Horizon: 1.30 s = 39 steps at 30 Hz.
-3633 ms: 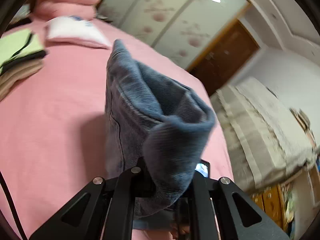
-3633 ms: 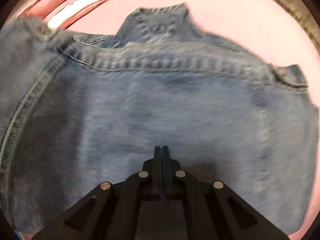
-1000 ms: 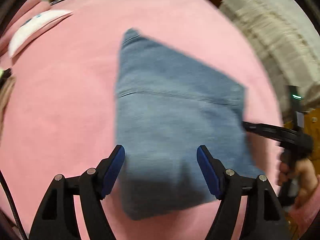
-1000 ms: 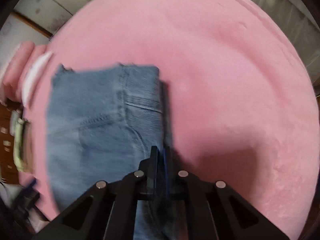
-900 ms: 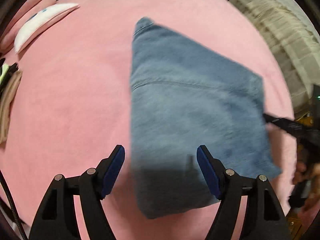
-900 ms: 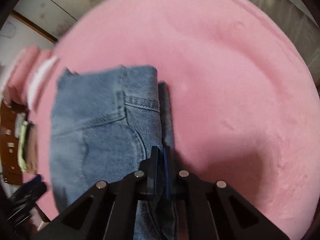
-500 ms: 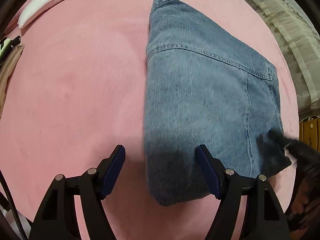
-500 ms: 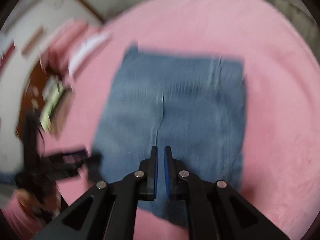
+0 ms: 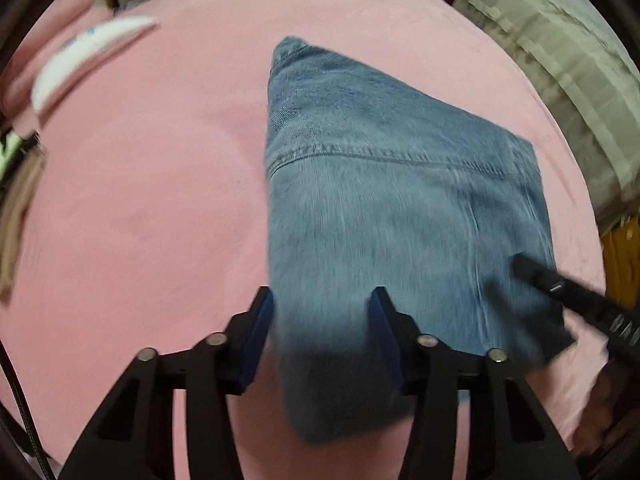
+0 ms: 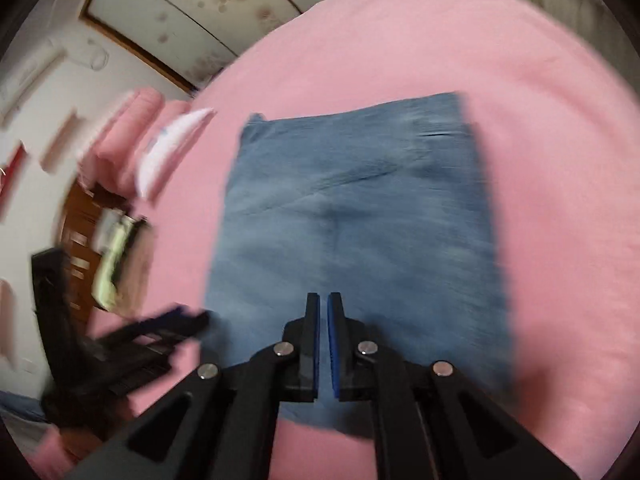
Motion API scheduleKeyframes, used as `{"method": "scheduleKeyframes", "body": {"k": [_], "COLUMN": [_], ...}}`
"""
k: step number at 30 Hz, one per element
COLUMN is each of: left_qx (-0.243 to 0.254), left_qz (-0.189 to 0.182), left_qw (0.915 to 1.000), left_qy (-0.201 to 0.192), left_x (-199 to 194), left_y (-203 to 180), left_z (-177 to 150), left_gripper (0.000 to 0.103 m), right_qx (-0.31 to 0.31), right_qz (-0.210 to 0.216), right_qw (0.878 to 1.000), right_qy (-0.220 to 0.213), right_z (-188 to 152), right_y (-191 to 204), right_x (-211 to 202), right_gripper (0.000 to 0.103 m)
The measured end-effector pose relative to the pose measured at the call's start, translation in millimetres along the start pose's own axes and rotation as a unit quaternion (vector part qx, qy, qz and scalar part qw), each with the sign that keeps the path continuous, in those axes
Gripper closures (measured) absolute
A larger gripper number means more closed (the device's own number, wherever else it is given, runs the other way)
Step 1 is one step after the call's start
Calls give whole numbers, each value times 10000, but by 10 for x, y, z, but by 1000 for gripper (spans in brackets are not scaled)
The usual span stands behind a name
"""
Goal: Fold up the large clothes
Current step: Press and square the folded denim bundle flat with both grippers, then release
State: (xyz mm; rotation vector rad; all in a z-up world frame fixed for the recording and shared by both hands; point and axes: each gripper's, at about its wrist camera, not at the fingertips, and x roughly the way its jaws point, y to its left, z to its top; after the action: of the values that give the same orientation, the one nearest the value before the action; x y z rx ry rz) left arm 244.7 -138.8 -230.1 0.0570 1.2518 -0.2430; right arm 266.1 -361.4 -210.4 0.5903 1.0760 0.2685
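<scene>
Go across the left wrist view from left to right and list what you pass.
Stack of folded clothes at the edge → white pillow → bare pink bedsheet → folded jeans → right gripper reaching in over the jeans' corner → beige quilt beyond the bed.

The left hand-held gripper is pointed steeply downward, its jaws closing with the blue pads set apart on either side of a fabric edge, not yet pressed on it. The right hand-held gripper is angled down with its pads nearly together, nothing held between them. Part of a hand is glimpsed behind the right one.
</scene>
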Motion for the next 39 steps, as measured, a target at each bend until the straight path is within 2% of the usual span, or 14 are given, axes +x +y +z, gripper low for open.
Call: {"method": "scheduleKeyframes", "body": {"k": [3,8,13,17,19,21,23,27,29,31,34,35,37,39], "left_qx": [-458,-842,-732,-555,-567,-512,-355,-632,-596,-325,-41,1,13,-62], "left_qz": [-255,-444,-340,-175,-259,-263,-27,-369,-326,-268,-206,-174,-16,81], "left_qw": [9986,9947,9948,9959,9959,9959,9959,9940,9945,9955,9976,9982,9972,9966], "left_qy": [-120,-385,-625,-689,-660,-702,-833,-817,-796,-853,-661,-581,-753,-812], "left_x": [240,497,731,897,908,891,873,748,603,438,346,339,235,121], "left_y": [116,298,309,327,414,415,457,618,632,563,437,389,348,370], "left_z": [351,836,1268,1473,1531,1515,1501,1414,1328,1140,759,664,360,114], "left_gripper": [58,58,55,54,52,52,52,52,53,53,53,53,54,54], "right_qx": [179,197,33,-271,-151,158,222,448,444,153,-362,-440,-419,-145], "right_qz": [295,371,-25,-427,-705,-484,-825,-675,-813,-943,-1409,-1471,-1484,-1382], "right_qw": [9994,9987,9993,9982,9965,9975,9945,9957,9949,9947,9892,9880,9880,9902], "right_qy": [33,-274,-363,-313,-424,-486,-600,-453,-391,-381,195,154,11,161], "right_z": [206,691,1124,1269,1281,1265,1224,1050,977,868,556,481,294,130], "right_y": [63,263,252,96,-76,-276,-422,-618,-568,-389,-230,-217,-233,-313], "right_x": [449,1041,1223,1203,1057,843,639,394,319,207,208,183,85,16], "right_gripper": [98,98,99,103,103,103,103,103,103,102,101,101,101,101]}}
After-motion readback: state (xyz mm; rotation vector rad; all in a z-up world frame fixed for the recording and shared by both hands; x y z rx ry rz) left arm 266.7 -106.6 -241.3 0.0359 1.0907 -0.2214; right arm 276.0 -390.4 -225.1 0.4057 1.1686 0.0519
